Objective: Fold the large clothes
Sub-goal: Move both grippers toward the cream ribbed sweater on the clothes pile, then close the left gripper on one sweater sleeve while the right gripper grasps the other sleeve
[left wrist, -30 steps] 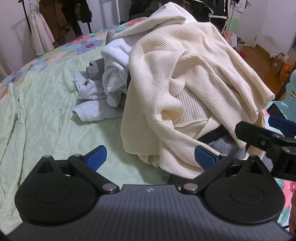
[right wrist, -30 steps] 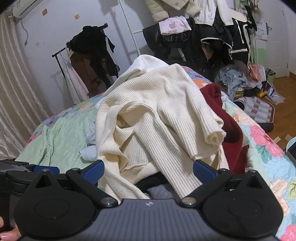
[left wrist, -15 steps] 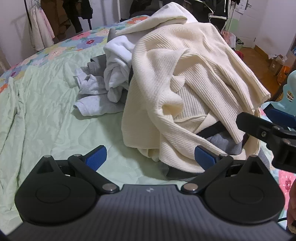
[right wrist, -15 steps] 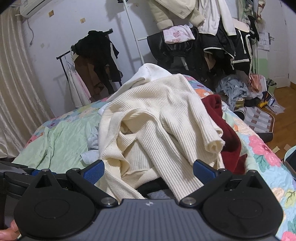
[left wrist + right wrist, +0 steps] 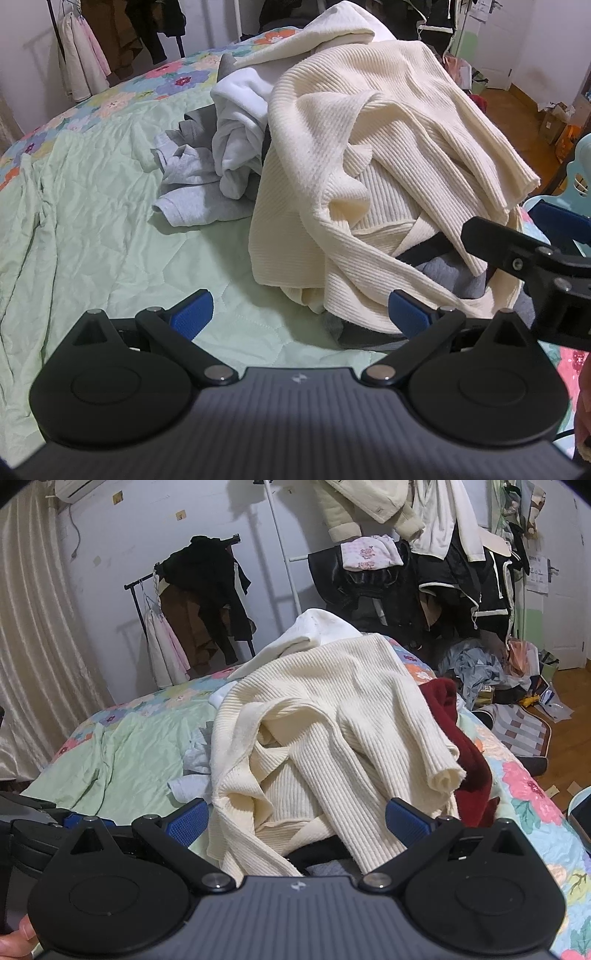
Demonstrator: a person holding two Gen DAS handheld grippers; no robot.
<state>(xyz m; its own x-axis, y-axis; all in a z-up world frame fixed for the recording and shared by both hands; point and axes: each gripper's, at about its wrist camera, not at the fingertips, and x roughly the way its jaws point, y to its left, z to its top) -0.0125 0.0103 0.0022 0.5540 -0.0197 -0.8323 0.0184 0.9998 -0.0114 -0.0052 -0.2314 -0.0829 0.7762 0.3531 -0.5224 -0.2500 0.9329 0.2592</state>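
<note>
A cream ribbed sweater (image 5: 369, 155) lies crumpled on top of a pile of clothes on the bed; it also shows in the right wrist view (image 5: 332, 731). Under and beside it are a white garment (image 5: 240, 122), a grey garment (image 5: 192, 184) and a dark red garment (image 5: 465, 746). My left gripper (image 5: 299, 317) is open and empty, just short of the sweater's lower edge. My right gripper (image 5: 295, 816) is open and empty, with the sweater's hem lying between its fingers, and it shows at the right edge of the left wrist view (image 5: 524, 254).
A pale green quilt (image 5: 92, 229) with a flowered border covers the bed. Clothes racks (image 5: 199, 602) with hanging coats stand along the back wall. Clutter lies on the wooden floor (image 5: 517, 686) to the right. A curtain (image 5: 33, 646) hangs at the left.
Both grippers have drawn back and lifted slightly from the pile, so more of the quilt and room shows. Both stay open and empty.
</note>
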